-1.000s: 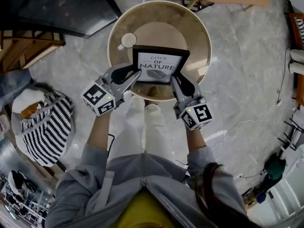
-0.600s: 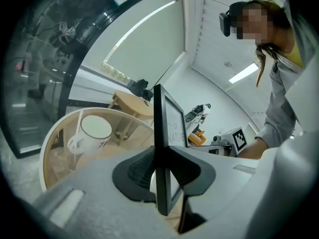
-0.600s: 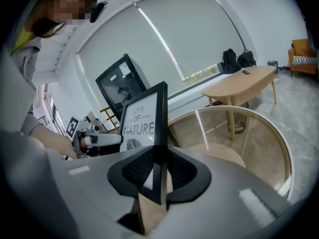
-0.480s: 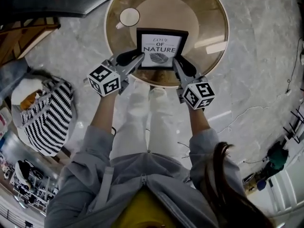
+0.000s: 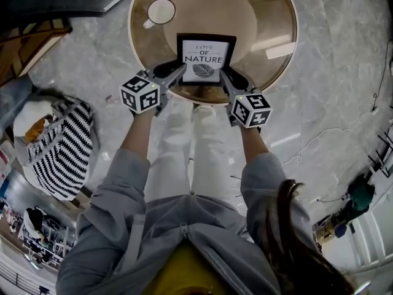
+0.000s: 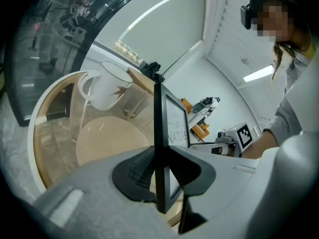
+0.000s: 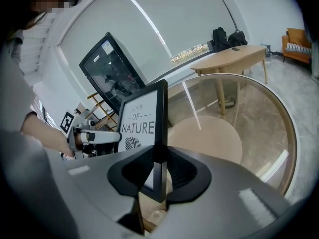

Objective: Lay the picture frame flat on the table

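**Picture frame gripped at both sides, not yet flat on the table**

A black picture frame [image 5: 206, 58] with a "NATURE" print hangs over the near part of a round glass table [image 5: 270, 17]. It is carried between two hand-held grippers, its printed face turned up toward the person. The left gripper [image 5: 175, 72] clamps the frame's left side bar and the right gripper [image 5: 226, 77] clamps the right one. Each gripper view shows the narrow black bar pinched between dark ribbed pads [image 6: 137, 171], the jaws drawn in close on it. The frame stands on edge between the jaws rather than lying down. No view shows whether its lower edge touches the glass.

A white mug [image 5: 161, 11] sits on the table beyond the frame's left corner, apart from it. The glass ahead of the frame looks bare. A striped bag [image 5: 61, 152] rests on the floor to the person's left.

The pick-up and carry look done. What remains, by this reading, is to tip the frame back, lower it onto the glass and let go on both sides.
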Motion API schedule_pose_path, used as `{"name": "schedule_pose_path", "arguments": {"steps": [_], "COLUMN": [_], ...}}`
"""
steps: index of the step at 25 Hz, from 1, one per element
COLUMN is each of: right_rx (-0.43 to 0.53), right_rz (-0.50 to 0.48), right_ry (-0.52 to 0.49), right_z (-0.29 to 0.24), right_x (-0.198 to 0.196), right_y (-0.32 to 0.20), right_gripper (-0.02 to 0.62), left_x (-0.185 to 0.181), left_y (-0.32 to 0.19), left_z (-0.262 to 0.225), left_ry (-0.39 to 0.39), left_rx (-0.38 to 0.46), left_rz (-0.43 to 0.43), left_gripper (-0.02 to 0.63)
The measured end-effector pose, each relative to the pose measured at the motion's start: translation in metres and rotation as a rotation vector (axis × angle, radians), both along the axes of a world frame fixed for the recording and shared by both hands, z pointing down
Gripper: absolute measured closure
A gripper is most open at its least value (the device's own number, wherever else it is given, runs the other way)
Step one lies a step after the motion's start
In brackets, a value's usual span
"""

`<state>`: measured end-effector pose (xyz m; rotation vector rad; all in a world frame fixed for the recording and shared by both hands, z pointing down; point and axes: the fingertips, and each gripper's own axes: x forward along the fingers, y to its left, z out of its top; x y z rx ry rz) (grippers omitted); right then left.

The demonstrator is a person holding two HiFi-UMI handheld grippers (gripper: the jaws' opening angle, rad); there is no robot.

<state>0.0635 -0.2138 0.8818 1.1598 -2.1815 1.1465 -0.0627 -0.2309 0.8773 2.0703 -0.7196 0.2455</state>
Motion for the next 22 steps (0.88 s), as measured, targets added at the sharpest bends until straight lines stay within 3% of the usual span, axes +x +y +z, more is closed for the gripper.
{"name": "schedule_pose_path", "arguments": {"steps": [9,22], "right_rx": [-0.085,-0.134], "right_rz": [0.027,0.07], "right_ry": [0.031,0.069], "right_z": [0.026,0.041], "right_x": [0.008,0.017], "right_y": [0.016,0.016], "right_gripper": [0.512,0.511], "left_x": [0.007,0.014], "left_y": [0.012,0.009], "left_z": [0.029,0.048], "left_ry": [-0.1,-0.245], "left_rx": [-0.086,-0.159], "left_rz": [0.02,-0.001], "left_gripper": [0.513,0.494]}}
